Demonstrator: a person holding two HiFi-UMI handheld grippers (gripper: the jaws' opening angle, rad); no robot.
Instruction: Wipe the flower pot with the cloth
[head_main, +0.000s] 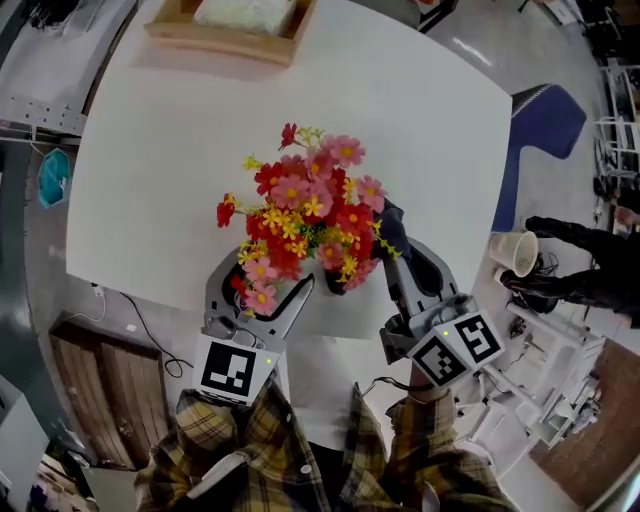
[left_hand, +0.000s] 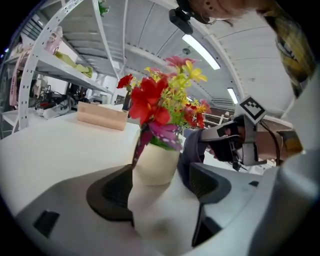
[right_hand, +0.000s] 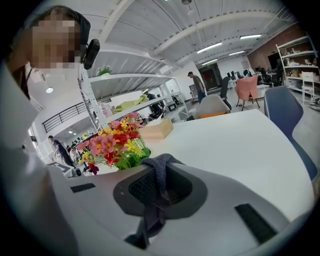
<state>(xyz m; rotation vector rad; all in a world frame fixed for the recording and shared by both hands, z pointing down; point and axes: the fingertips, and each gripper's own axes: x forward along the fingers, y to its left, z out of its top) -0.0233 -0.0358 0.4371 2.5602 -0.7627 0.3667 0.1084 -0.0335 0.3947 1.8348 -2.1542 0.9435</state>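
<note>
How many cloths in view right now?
1: the dark grey cloth, pinched in the jaws of the right gripper beside the flower pot. The pale bundle in the wooden tray may be another.

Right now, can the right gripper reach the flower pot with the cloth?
Probably yes. The right gripper, shut on the grey cloth, sits close beside the cream flower pot with nothing visible between them. The left gripper stands open around the pot's near side only.
</note>
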